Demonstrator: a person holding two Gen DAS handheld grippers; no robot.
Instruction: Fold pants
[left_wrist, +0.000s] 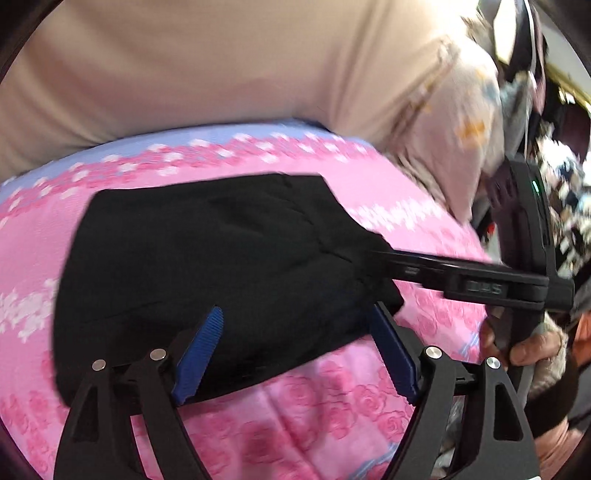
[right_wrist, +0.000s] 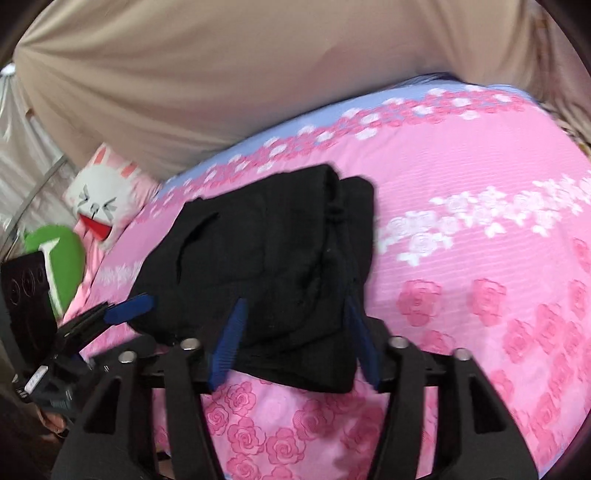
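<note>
Lying folded: black pants (right_wrist: 273, 258) (on pink bedsheet (right_wrist: 461, 229))

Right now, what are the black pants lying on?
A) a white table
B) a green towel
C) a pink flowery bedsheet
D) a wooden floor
C: the pants lie folded on a pink bedsheet printed with roses, and both wrist views show the same.
</note>
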